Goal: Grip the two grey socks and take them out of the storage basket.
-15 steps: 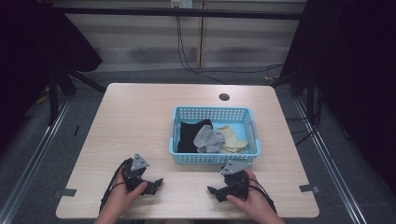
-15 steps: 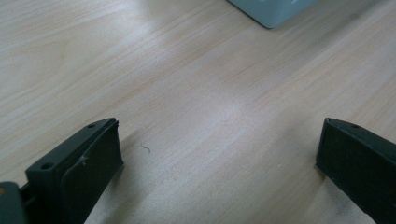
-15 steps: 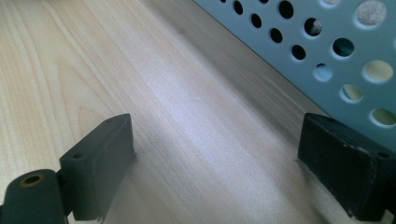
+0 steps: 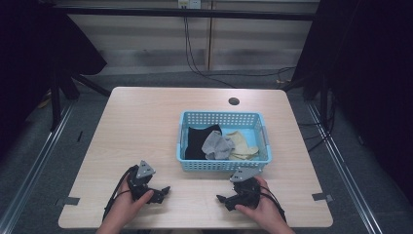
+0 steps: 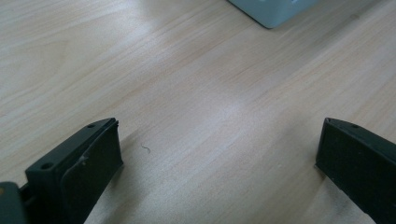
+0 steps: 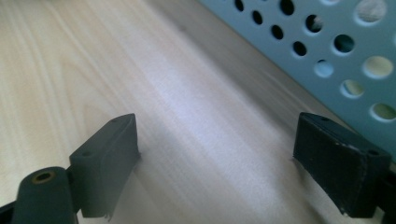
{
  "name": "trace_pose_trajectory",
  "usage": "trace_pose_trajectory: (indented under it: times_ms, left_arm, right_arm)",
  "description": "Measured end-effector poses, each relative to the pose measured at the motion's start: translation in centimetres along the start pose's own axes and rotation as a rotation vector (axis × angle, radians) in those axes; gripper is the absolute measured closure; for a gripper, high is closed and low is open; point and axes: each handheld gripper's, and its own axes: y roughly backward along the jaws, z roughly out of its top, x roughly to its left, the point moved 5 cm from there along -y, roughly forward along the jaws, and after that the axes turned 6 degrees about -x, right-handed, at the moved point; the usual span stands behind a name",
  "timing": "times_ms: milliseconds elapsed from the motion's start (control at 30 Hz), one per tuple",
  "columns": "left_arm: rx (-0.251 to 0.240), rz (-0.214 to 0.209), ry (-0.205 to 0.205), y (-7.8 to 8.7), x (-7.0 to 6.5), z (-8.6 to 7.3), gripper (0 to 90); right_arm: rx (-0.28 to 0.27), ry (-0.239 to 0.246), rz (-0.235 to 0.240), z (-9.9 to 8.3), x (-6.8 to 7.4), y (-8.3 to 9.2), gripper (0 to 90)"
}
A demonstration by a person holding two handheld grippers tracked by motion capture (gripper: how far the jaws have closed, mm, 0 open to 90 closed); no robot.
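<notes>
pale wood grain ran under both grippers, and almost nothing had changed in the half second before this moment: the left gripper and the right gripper sat in the same spots on the near part of the bench, and the blue basket and its contents lay just as they had. that stillness suggested the work had not yet begun, or sat in a pause, with no reach under way.

in the left gripper view the jaws stood wide apart over bare wood, nothing between them, with a corner of the basket at the top edge. in the right gripper view the jaws were likewise spread and empty, and the basket's perforated wall ran close along one side. so both grippers were released and holding nothing.

the basket stood right of the bench's middle, its near wall just beyond the right gripper and further from the left. inside lay a black cloth at the left, a crumpled grey cloth in the middle, partly over the black one, and a pale yellow cloth at the right. they looked like soft, loosely bunched pieces, perhaps socks, though i could not tell for sure. a small dark hole showed in the bench beyond the basket. judging from the layout, the right gripper was better placed to lift over the wall into the basket first.
</notes>
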Motion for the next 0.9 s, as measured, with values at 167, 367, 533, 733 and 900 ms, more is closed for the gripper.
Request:
trace_pose_trajectory:
  times_ms: [167,367,533,733,900]
  left_arm:
    - [0.0,-0.003,0.0,0.0,0.0,0.0,0.0]
    - [0.0,0.0,-0.003,0.0,0.0,0.0,0.0]
    - [0.0,0.0,-0.003,0.0,0.0,0.0,0.0]
    - [0.0,-0.001,-0.003,0.0,0.0,0.0,0.0]
    - [0.0,0.0,-0.003,0.0,0.0,0.0,0.0]
  right_arm:
    - [0.047,0.031,0.041,0.8,0.7,0.4,15.6]
    - [0.074,0.067,0.096,2.7,2.2,1.1,16.2]
    - [0.112,0.082,0.154,4.4,2.8,2.2,17.9]
    - [0.139,0.041,0.18,7.0,1.8,4.2,18.6]
    - [0.129,0.06,0.145,9.2,0.8,5.3,18.6]
